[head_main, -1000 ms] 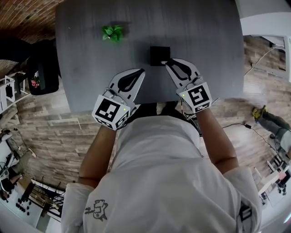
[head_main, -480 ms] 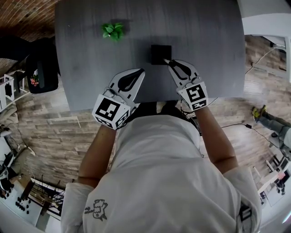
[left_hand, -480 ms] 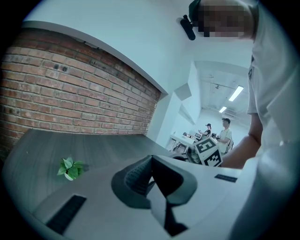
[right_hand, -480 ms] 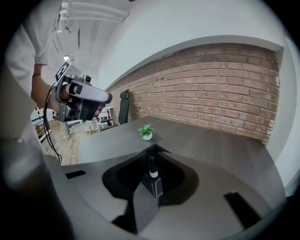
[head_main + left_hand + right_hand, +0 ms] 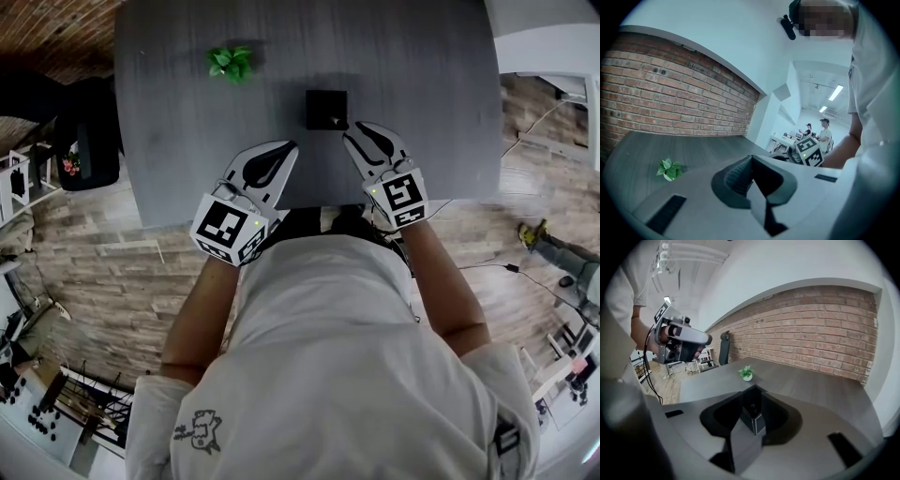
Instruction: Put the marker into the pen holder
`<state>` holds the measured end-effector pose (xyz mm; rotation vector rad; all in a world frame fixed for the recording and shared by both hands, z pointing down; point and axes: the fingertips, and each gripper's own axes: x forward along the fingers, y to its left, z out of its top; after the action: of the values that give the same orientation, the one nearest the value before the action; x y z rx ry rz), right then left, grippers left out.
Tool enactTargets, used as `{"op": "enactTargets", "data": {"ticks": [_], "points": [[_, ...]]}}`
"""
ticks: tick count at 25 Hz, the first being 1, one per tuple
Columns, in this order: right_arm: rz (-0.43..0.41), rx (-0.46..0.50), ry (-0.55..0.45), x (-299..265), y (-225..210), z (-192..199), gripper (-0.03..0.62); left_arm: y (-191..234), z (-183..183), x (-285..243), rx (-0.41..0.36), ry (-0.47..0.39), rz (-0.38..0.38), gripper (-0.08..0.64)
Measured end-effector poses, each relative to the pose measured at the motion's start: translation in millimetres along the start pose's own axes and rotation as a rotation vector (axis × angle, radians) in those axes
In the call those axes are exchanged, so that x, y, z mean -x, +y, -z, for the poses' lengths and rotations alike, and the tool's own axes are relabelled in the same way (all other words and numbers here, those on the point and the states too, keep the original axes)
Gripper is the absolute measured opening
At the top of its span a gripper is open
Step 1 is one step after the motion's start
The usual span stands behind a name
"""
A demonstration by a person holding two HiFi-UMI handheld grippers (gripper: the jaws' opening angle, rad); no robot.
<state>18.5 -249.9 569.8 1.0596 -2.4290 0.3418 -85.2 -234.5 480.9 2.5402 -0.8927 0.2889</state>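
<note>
Right gripper view looks along the right gripper [image 5: 753,391], whose jaws have just been opening and now stand a little apart with nothing pressed between them. Through the gap shows the black pen holder [image 5: 755,420], just beyond the tips, with the marker [image 5: 751,405] standing inside it, only its end visible. Head view has the holder on the grey counter [image 5: 403,66], just ahead of that gripper. The left gripper [image 5: 289,148] hangs over the counter's near edge, jaws together and empty. A small green plant [image 5: 230,63] sits well off to the left.
</note>
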Motion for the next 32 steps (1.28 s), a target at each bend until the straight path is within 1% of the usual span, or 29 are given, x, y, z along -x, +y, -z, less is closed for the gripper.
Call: {"op": "enactTargets", "data": {"ticks": [5, 8, 12, 16, 20, 25, 28, 32], "points": [[-0.032, 0.023, -0.031, 12, 4, -12, 0.124, -12, -4, -1, -0.010, -0.019, -0.016, 0.012], [-0.052, 0.037, -0.045, 23, 6, -20, 0.109, -23, -9, 1, -0.024, -0.039, -0.029, 0.012], [-0.078, 0.055, -0.091, 43, 10, -40, 0.100, -36, -19, 8, -0.037, -0.087, -0.068, 0.012], [-0.095, 0.079, -0.146, 67, 16, -64, 0.084, -52, -27, 17, -0.052, -0.118, -0.090, 0.012], [-0.097, 0.091, -0.180, 89, 13, -75, 0.066, -70, -35, 22, -0.061, -0.153, -0.109, 0.012], [-0.091, 0.117, -0.225, 124, 11, -86, 0.042, -98, -41, 21, -0.071, -0.178, -0.114, 0.012], [-0.095, 0.156, -0.231, 145, 12, -93, 0.034, -116, -49, 20, -0.088, -0.198, -0.117, 0.012], [-0.092, 0.186, -0.267, 173, 15, -99, 0.019, -141, -55, 20, -0.113, -0.220, -0.116, 0.012]]}}
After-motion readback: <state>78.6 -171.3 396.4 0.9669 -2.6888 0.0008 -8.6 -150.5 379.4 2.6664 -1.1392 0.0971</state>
